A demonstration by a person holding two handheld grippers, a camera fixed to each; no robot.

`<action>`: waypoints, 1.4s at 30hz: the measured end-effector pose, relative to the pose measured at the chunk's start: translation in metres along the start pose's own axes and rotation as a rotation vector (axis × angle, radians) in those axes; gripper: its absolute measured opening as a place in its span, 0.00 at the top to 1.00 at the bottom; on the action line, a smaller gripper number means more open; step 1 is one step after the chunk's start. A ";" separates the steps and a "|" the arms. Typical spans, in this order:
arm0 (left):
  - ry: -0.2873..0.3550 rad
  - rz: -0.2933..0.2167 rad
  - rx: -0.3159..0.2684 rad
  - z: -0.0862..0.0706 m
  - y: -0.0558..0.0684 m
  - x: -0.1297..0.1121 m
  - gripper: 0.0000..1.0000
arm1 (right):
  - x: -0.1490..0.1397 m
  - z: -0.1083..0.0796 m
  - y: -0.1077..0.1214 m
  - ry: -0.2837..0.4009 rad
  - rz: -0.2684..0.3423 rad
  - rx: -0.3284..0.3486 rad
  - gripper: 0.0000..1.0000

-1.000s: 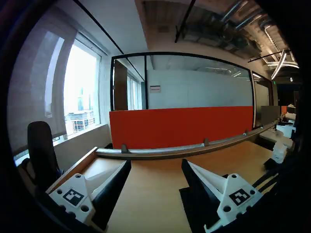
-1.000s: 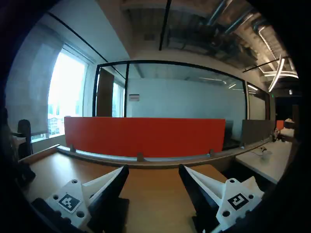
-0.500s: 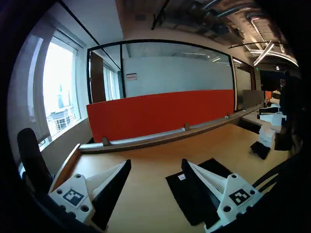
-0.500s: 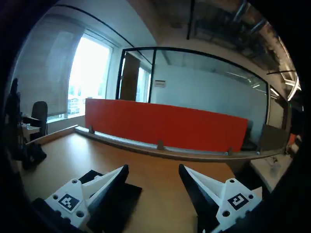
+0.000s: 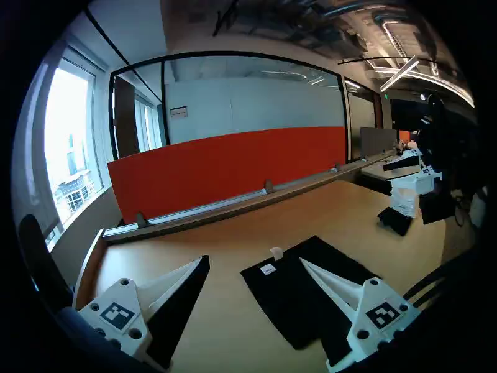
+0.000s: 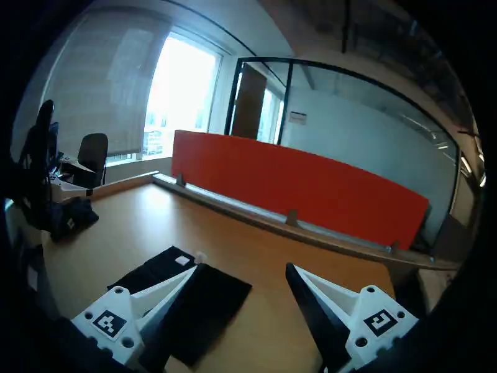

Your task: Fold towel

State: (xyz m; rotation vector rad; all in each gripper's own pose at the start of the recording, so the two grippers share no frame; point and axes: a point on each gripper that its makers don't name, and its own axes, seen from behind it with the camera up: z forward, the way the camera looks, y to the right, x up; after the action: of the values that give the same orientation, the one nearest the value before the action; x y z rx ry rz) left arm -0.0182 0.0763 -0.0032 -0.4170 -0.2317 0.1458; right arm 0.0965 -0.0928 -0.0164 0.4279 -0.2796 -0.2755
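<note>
Hovering over the flat black towel (image 5: 287,292), your left gripper (image 5: 253,259) and right gripper (image 6: 245,266) have jaws apart, empty. Left gripper view catches a white stack (image 5: 413,189); right gripper view, an office chair (image 6: 93,158).

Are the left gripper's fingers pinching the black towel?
No, the towel lies flat on the desk, and the left gripper has its fingers wide apart.

ahead of me a wooden desk (image 5: 261,224) meets an orange divider (image 5: 217,165); bright windows (image 6: 180,93) light my side, glass wall (image 5: 248,99) behind.
</note>
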 end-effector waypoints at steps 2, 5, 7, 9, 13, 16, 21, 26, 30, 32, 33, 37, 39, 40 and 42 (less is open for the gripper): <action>-0.011 0.001 -0.015 0.001 0.004 -0.004 0.04 | -0.003 0.000 -0.003 -0.017 -0.006 0.019 0.00; -0.025 0.001 -0.036 0.003 0.010 -0.010 0.04 | -0.007 0.001 -0.010 -0.037 -0.022 0.045 0.00; -0.032 0.004 -0.048 0.005 0.013 -0.013 0.04 | -0.011 0.001 -0.015 -0.052 -0.030 0.067 0.00; -0.040 0.009 -0.059 0.006 0.016 -0.017 0.04 | -0.016 0.002 -0.020 -0.066 -0.036 0.087 0.00; -0.050 0.020 -0.071 0.011 0.022 -0.026 0.04 | -0.027 0.006 -0.029 -0.086 -0.041 0.112 0.00; -0.058 0.022 -0.077 0.014 0.026 -0.034 0.04 | -0.036 0.009 -0.035 -0.100 -0.039 0.126 0.00; -0.084 0.020 -0.098 0.020 0.036 -0.053 0.04 | -0.053 0.013 -0.046 -0.126 -0.042 0.154 0.00; -0.118 0.014 -0.121 0.023 0.045 -0.074 0.04 | -0.071 0.016 -0.054 -0.153 -0.042 0.172 0.00; -0.146 0.011 -0.135 0.026 0.051 -0.091 0.04 | -0.090 0.018 -0.059 -0.181 -0.042 0.181 0.00; -0.160 0.014 -0.141 0.028 0.054 -0.100 0.04 | -0.101 0.018 -0.061 -0.196 -0.044 0.186 0.00; -0.167 0.017 -0.145 0.029 0.056 -0.104 0.04 | -0.106 0.018 -0.062 -0.204 -0.046 0.188 0.00; -0.191 0.026 -0.164 0.032 0.063 -0.118 0.04 | -0.124 0.020 -0.069 -0.231 -0.049 0.199 0.00; -0.203 0.027 -0.173 0.033 0.067 -0.124 0.04 | -0.133 0.022 -0.072 -0.243 -0.047 0.205 0.00; -0.208 0.026 -0.177 0.034 0.068 -0.127 0.04 | -0.136 0.023 -0.074 -0.249 -0.046 0.208 0.00; -0.221 0.027 -0.185 0.036 0.071 -0.135 0.04 | -0.144 0.024 -0.077 -0.262 -0.045 0.213 0.00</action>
State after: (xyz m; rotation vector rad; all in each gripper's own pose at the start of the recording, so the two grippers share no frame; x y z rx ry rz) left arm -0.1635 0.1291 -0.0265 -0.5887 -0.4591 0.1977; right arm -0.0599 -0.1231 -0.0590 0.6098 -0.5591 -0.3475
